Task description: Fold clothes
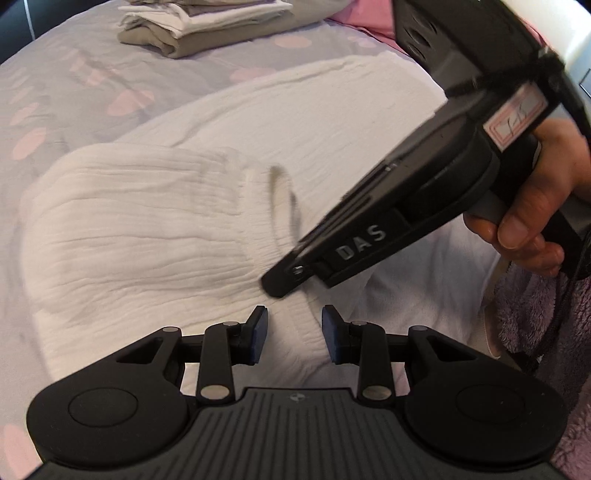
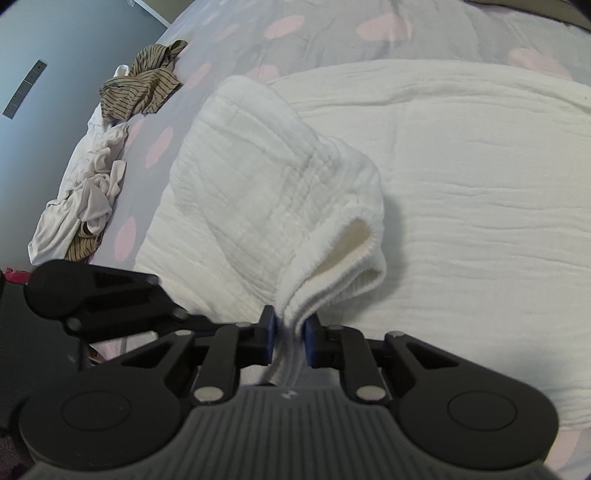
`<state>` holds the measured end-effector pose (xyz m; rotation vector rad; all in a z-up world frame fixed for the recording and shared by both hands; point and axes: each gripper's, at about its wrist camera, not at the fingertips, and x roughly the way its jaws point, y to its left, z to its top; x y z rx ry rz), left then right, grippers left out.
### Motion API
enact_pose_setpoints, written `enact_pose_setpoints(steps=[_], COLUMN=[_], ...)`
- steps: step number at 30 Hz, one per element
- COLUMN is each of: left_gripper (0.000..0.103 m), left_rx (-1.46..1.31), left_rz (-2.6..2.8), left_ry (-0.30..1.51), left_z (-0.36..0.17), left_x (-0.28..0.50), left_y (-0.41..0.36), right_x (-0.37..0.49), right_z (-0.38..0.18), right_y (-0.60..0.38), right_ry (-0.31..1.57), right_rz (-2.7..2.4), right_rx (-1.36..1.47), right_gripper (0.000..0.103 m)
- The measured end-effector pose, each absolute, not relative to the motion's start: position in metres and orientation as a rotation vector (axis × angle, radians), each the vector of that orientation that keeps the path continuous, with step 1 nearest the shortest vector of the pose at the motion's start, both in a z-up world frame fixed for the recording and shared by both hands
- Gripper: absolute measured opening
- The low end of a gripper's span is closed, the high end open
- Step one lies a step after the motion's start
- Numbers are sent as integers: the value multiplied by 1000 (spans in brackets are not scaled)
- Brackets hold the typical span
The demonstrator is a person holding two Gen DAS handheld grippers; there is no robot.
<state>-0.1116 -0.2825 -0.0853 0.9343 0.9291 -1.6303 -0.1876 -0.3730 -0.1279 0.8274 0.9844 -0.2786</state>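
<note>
R gripper pinches the cuff of a white crinkle garment spread on a bed w/ a grey, pink-spotted cover; L gripper hovers over the hem, jaws apart, nothing clamped. Risk: thin pinch may slip as the sleeve lifts, spoiling the fold. Folded stack sits beyond; unfolded striped clothes near the edge.

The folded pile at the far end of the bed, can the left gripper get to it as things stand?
Probably yes: the folded pile lies beyond the white garment, with only bare bedspread between. The left gripper holds nothing; the right gripper crosses just beside it.
</note>
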Motion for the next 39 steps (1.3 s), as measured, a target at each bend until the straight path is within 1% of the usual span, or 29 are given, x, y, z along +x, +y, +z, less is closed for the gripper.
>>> enact_pose_setpoints(steps=[5,6,7,16,19,24,29,34,39], left_gripper=[33,37,38,38,38,38,38,38,38], left_rx=[925,915,897,748,738,778,786,801,842], left_rz=[-1580,-1570,-1558,-1440,-1426,-1443,-1474,-1510,-1524], left_ry=[865,848,838,817,825,848,860,872,881], left_z=[-65,-61,-56,-23,-26,-32,-36,-40,-48], left_x=[-98,-94,-89,-45,-41,-45,-56,-70,-84], left_y=[-275,-273,-271,-263,-267,-265,-265,-277,-291], right_x=[-189,-189,-190,-202,-216,-249,-296,-343,-391], right_z=[-115,-112,-105,-27,6,61,101,113,101], right_y=[-373,-373,-375,-402,-418,-444,-475,-506,-541], right_ry=[970,966,955,914,898,938,973,1019,1053], right_rz=[-279,-279,-278,-289,-315,-391,-516,-608,-703], right_rx=[798,792,790,680,644,543,470,444,480], right_gripper=[17,17,17,17,17,17,17,17,17])
